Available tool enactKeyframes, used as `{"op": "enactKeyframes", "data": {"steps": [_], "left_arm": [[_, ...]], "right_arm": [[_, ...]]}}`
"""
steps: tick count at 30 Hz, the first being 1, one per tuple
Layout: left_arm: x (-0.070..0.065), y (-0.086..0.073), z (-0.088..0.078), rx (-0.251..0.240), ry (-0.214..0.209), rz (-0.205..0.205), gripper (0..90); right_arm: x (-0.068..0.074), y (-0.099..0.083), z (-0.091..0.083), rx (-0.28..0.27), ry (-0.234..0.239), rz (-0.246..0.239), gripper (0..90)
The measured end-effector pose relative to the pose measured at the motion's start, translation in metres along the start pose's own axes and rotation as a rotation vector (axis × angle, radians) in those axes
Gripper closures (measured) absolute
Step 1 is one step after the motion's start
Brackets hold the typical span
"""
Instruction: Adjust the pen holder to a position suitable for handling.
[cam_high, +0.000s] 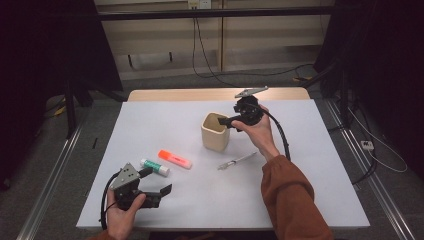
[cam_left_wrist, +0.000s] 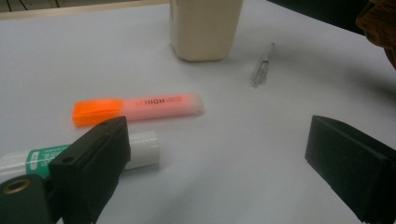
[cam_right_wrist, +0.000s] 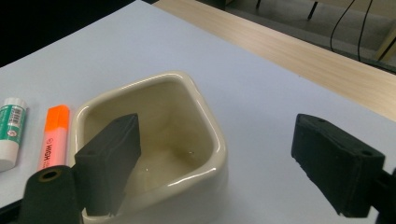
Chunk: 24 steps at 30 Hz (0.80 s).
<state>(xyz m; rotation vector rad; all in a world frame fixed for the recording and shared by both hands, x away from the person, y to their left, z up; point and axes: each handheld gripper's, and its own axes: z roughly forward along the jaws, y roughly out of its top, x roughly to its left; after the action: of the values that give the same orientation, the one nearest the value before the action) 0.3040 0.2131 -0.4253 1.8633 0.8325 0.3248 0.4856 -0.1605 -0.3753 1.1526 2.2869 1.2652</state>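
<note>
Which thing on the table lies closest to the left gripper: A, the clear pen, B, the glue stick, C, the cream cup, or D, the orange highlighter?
B: the glue stick lies right beside one jaw of the left gripper, nearer than the highlighter, pen and cup.

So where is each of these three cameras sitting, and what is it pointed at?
High view: above the person's side, looking forward and down on the white table; forearms, hands and both grippers show.
Left gripper view: rides the left gripper, facing the orange highlighter, glue stick and syringe; open jaws show.
Right gripper view: rides the right gripper, looking down into the cream cup; open jaws show.
Shared: all three see cup and highlighter.
</note>
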Motion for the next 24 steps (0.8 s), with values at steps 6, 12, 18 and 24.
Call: {"op": "enactKeyframes", "data": {"steps": [6,12,18,24], "left_arm": [[0.0,0.0,-0.001,-0.004,0.003,-0.004,6.6],[0.0,-0.001,-0.003,-0.002,0.008,-0.006,6.6],[0.001,-0.001,-0.003,-0.002,0.014,-0.009,6.6],[0.005,-0.002,-0.004,-0.011,0.022,-0.018,6.6]], "right_arm": [[0.001,-0.004,-0.009,-0.03,-0.014,0.02,12.2],[0.004,-0.01,-0.019,-0.039,-0.015,0.016,10.8],[0.003,-0.018,-0.028,-0.05,-0.027,0.036,6.7],[0.007,-0.026,-0.041,-0.075,-0.019,0.058,6.3]]}}
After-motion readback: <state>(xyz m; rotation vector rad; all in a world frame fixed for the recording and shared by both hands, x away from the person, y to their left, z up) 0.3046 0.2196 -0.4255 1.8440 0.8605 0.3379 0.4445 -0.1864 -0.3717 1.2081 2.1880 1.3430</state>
